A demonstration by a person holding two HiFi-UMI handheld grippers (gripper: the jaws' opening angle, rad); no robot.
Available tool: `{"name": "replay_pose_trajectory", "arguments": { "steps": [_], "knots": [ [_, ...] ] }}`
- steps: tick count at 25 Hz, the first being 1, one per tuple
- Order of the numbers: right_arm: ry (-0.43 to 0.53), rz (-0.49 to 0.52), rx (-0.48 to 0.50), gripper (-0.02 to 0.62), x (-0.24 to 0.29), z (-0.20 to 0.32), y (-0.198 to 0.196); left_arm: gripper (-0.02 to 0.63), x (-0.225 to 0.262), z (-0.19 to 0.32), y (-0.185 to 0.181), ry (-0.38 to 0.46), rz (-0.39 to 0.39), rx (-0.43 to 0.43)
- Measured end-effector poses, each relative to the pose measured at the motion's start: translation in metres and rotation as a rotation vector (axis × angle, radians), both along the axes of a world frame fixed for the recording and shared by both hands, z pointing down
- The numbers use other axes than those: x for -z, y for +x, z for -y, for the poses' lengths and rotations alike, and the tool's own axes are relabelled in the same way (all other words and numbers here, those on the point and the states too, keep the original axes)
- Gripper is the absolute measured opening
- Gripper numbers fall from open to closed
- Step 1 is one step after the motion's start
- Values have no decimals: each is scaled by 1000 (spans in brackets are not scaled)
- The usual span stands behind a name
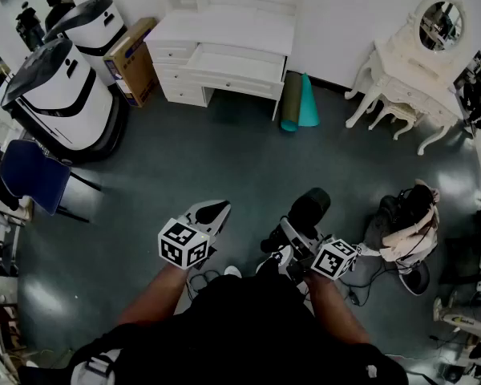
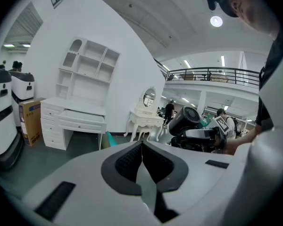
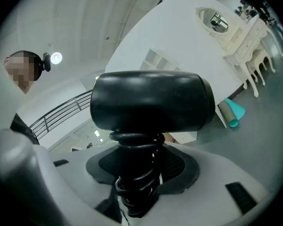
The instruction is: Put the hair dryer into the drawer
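The black hair dryer (image 1: 308,209) is in my right gripper (image 1: 292,241), low at the middle right of the head view. In the right gripper view its round body (image 3: 151,101) fills the centre, and the jaws of my right gripper (image 3: 142,172) are shut on its handle, which has cord wound round it. My left gripper (image 1: 214,211) is beside it on the left, shut with nothing between its pads (image 2: 132,161). The left gripper view shows the hair dryer (image 2: 186,120) to its right. The white desk with drawers (image 1: 224,54) stands far ahead against the wall.
Two white machines (image 1: 60,95), a cardboard box (image 1: 132,58) and a blue chair (image 1: 30,175) are at the left. Rolled green mats (image 1: 299,103) lean beside the desk. A white dressing table with an oval mirror (image 1: 413,83) stands at the right, a bag (image 1: 407,223) on the floor.
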State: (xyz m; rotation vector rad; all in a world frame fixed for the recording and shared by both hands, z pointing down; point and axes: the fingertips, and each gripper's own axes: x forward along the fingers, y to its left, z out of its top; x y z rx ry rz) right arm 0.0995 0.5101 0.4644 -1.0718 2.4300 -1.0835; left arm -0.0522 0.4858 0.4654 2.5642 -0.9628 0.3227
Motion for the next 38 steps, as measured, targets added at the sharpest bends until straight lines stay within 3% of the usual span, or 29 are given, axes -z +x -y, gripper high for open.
{"name": "replay_pose_trajectory", "arguments": {
  "steps": [17, 24, 38],
  "knots": [
    [15, -15, 4, 215, 5, -3, -5, 11, 3, -10, -5, 13, -2, 16],
    [28, 35, 0, 215, 9, -7, -4, 11, -1, -16, -8, 5, 0, 24],
    [-12, 48, 6, 215, 0, -15, -8, 11, -6, -26, -14, -1, 2, 20]
  ]
}}
